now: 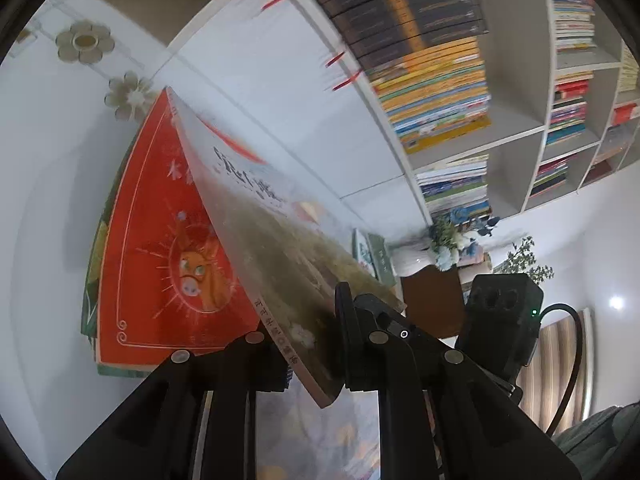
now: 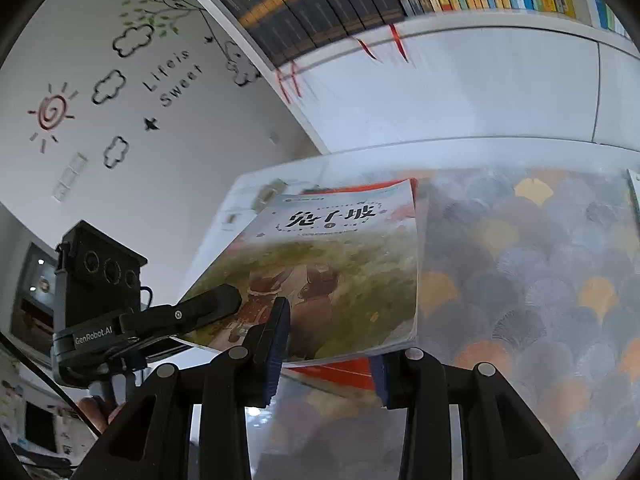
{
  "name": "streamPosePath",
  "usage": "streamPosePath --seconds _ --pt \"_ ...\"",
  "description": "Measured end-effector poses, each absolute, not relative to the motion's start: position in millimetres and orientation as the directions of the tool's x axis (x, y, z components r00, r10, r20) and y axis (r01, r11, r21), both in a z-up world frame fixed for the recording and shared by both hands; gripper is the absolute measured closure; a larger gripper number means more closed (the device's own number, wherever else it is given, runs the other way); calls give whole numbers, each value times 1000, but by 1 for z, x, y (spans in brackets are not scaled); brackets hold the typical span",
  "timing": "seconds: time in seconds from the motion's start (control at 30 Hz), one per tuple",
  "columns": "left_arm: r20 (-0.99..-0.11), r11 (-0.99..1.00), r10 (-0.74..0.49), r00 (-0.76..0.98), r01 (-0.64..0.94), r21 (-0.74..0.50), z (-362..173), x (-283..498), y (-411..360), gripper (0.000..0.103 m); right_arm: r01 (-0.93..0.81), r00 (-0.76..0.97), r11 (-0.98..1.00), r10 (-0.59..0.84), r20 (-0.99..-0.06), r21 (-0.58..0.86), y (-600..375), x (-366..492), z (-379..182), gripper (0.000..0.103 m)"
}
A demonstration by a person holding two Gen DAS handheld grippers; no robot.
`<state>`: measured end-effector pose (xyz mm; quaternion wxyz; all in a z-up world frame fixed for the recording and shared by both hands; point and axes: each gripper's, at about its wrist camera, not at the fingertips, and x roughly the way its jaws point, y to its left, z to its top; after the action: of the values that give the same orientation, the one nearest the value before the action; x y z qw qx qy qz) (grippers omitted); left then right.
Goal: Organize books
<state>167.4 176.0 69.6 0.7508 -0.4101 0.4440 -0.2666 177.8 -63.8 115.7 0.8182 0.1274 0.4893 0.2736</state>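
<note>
A thin picture book (image 1: 280, 248) with a green meadow cover and two figures (image 2: 340, 272) hangs tilted above the table. My left gripper (image 1: 304, 332) is shut on its spine corner. In the right wrist view that gripper (image 2: 216, 304) clamps the book's left edge. My right gripper (image 2: 328, 356) meets the near edge, its blue left pad (image 2: 276, 344) lying on the cover and the right pad (image 2: 380, 376) under the book, so the book sits skewed between them. Below lies a red book (image 1: 160, 240) with a horse's face on top of a small stack.
The table (image 2: 520, 280) has a fan-patterned cover under glass. A white bookshelf (image 1: 440, 80) full of books stands behind it. A vase of blue flowers (image 1: 452, 236) and two upright books (image 1: 372, 256) stand at the table's far end. A hand (image 2: 96, 412) holds the left gripper.
</note>
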Motion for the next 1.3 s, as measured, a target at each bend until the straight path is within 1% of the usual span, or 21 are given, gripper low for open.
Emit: streamPosePath --seconds 0.13,0.3,0.4,0.67,0.73,0.87,1.0,1.03,1.07,1.2,1.23,1.3 --pt "-439 488 -779 447 -7 -873 46 169 185 90 -321 367 836 542 -756 445 -55 173 103 68" --pt "-444 465 -760 474 -82 -882 24 160 206 90 -295 287 824 560 -777 484 -40 170 83 68" --pt "-455 460 -741 494 -121 -880 14 153 218 90 -313 273 831 542 -795 460 -32 168 74 68" --pt "-484 456 -698 528 -193 -869 0 137 239 89 -320 233 822 550 -802 470 -23 168 62 68" --pt "-494 465 -687 533 -200 -862 2 135 241 89 -313 220 817 559 -800 485 -22 168 61 68" --pt "-510 474 -667 543 -219 -853 3 128 244 89 -239 149 802 588 -795 548 -25 170 48 68" --pt "-564 532 -619 546 -236 -813 14 115 248 89 -232 110 793 597 -795 564 -24 159 48 68" --pt "-581 552 -602 548 -241 -799 19 110 250 89 -237 97 789 600 -794 567 -22 154 48 68" --pt "-595 571 -584 552 -241 -785 24 106 250 86 -240 88 785 603 -793 571 -21 150 49 68" --pt "-612 627 -537 580 -211 -750 55 91 246 85 -279 81 767 618 -782 577 -18 126 66 68" --pt "-617 644 -523 588 -201 -738 64 88 242 80 -288 89 766 619 -781 574 -20 121 71 68" --pt "-633 687 -499 592 -176 -705 83 85 229 79 -306 113 767 618 -778 564 -28 110 83 67"
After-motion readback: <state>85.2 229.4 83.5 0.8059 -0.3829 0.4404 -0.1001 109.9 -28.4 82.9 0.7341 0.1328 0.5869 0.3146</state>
